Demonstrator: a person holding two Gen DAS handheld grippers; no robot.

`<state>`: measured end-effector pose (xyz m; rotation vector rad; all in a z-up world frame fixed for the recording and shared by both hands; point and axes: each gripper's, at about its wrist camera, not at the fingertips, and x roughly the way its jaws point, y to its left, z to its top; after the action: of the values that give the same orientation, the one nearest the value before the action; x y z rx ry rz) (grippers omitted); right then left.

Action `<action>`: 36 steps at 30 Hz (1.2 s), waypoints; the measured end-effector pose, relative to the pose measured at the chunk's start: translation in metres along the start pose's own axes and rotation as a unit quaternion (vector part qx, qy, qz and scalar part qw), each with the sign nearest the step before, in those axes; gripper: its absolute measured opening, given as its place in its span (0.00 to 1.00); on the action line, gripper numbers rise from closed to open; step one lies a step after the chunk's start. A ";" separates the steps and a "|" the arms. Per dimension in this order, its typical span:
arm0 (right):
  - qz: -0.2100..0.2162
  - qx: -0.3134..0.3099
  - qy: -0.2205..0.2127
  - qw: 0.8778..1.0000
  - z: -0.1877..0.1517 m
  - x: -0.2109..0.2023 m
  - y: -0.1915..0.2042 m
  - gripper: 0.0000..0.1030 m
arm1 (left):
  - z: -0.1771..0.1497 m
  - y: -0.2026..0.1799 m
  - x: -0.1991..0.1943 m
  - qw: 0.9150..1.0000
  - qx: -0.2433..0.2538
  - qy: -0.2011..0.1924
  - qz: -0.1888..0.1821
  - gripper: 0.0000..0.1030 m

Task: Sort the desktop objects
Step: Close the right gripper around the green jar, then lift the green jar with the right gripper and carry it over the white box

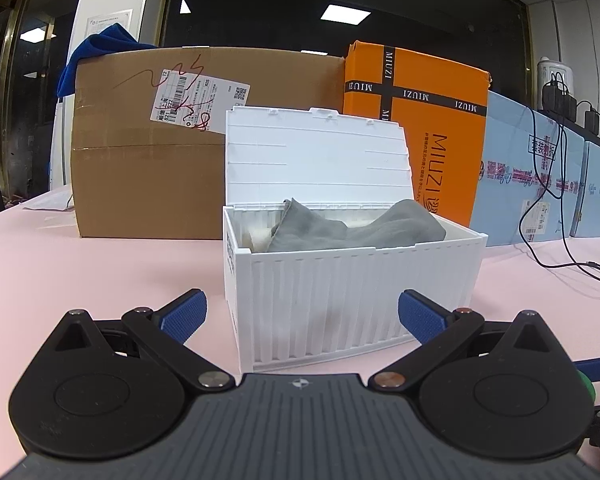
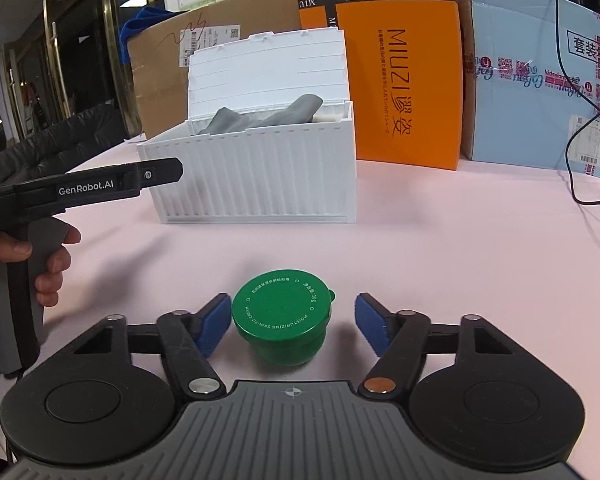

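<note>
Green jar (image 2: pixel 281 317): set upright on the table, flanked by the spread fingers of the right gripper (image 2: pixel 290 326), not yet clamped. Left gripper (image 1: pixel 302 316): held apart, empty. Beyond: white box (image 2: pixel 256 180), lid raised, grey cloth (image 2: pixel 260 118) contained.

Behind your work area, upper left of the left wrist view: brown cardboard box (image 1: pixel 148 152) w/ shipping label (image 1: pixel 198 100), blue cloth (image 1: pixel 96 56) draped on its top corner. Center-right: orange MIUZI box (image 1: pixel 416 120), upright. Far right: light blue carton (image 1: pixel 528 172), black cables (image 1: pixel 556 200) hanging across it. All stand on a pink tabletop (image 1: pixel 80 272).
</note>
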<state>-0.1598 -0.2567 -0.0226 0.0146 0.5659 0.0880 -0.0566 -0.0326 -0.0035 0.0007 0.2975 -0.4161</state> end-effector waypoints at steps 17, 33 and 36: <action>0.024 0.011 -0.019 0.999 0.017 -0.001 -0.005 0.45 | 0.000 0.003 0.000 1.000 -0.007 0.002 -0.003 1.00; 0.026 0.000 -0.089 0.996 0.070 0.010 -0.010 0.44 | 0.024 0.015 -0.004 1.000 -0.006 -0.021 0.016 1.00; 0.026 -0.006 -0.103 0.994 0.085 0.015 -0.012 0.45 | 0.033 0.016 -0.004 0.999 0.010 -0.032 0.025 1.00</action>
<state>-0.1005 -0.2665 0.0407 0.0263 0.3596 0.1383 -0.0441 -0.0187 0.0282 0.0134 0.2298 -0.3694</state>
